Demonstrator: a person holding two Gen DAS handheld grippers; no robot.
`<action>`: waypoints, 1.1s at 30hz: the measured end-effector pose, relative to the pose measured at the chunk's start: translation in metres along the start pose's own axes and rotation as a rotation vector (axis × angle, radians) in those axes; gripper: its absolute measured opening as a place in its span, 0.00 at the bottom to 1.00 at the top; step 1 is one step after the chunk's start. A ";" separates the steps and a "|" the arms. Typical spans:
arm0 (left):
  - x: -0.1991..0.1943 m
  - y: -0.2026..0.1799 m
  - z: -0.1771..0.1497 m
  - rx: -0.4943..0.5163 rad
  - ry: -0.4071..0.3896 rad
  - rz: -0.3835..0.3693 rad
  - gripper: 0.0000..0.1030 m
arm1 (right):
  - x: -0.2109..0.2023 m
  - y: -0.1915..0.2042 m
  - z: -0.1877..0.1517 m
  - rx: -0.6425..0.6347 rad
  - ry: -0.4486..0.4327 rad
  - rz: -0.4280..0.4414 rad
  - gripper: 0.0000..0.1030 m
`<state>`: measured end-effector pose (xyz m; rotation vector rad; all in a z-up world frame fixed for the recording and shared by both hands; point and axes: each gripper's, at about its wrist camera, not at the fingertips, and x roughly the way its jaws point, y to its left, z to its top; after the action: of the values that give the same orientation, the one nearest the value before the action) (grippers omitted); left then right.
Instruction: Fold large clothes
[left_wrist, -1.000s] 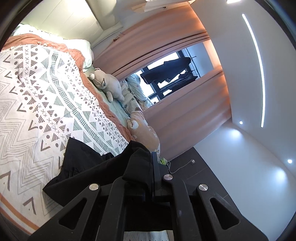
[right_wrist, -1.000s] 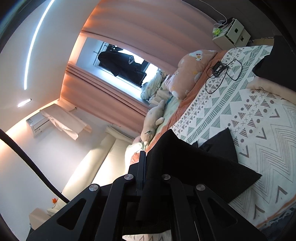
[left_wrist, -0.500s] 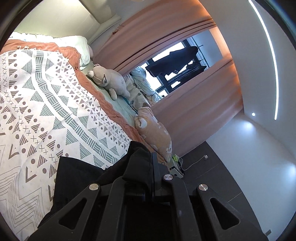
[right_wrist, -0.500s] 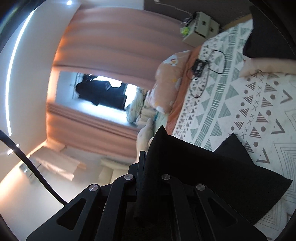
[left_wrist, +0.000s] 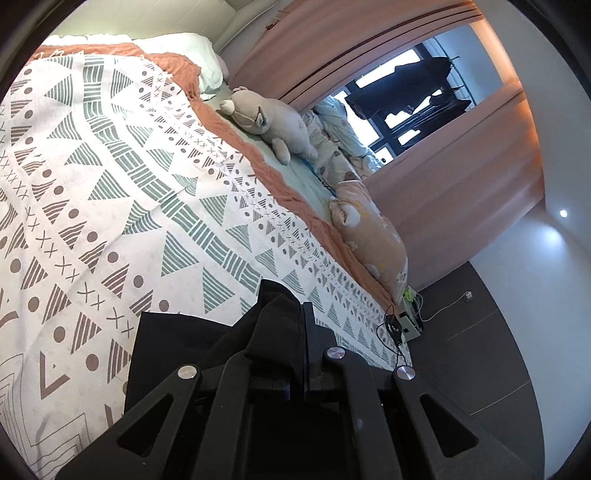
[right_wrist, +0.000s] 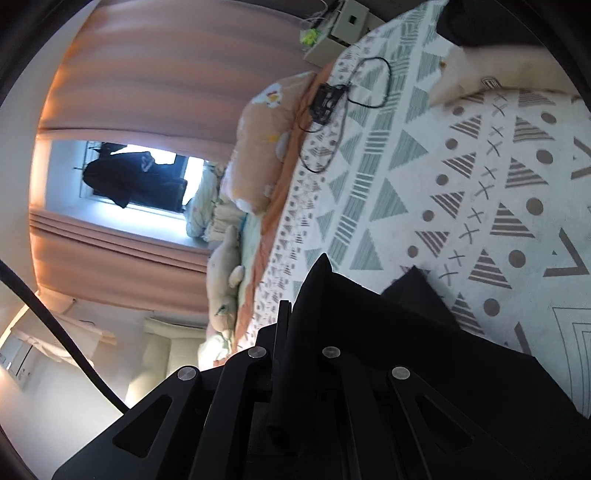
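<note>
The left gripper (left_wrist: 301, 332) is clenched on a bunched edge of the black garment (left_wrist: 184, 354), and the right gripper (right_wrist: 286, 332) pinches another edge of it flat. Since a second ago both have swung lower and further across the bed (left_wrist: 110, 184), so the cloth now trails onto the blanket; I judge a fold is being carried over. The garment looks matte, limp and heavy, creasing into sharp peaks. The blanket is white, printed with triangles, dots and crosses. Plush toys (left_wrist: 273, 125) line its far edge.
</note>
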<state>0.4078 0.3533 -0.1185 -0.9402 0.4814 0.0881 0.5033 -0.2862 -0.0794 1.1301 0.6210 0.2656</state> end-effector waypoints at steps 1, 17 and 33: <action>0.007 0.005 0.000 -0.012 0.008 0.018 0.06 | 0.005 -0.003 0.000 -0.008 0.013 -0.014 0.00; 0.073 0.037 0.000 -0.163 0.112 0.093 0.11 | 0.074 -0.007 0.026 -0.013 0.184 0.008 0.16; 0.027 0.022 -0.009 -0.055 0.071 0.136 0.89 | 0.055 -0.003 0.029 -0.138 0.126 -0.128 0.69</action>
<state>0.4221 0.3552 -0.1508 -0.9665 0.6110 0.1930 0.5646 -0.2816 -0.0918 0.9426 0.7719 0.2668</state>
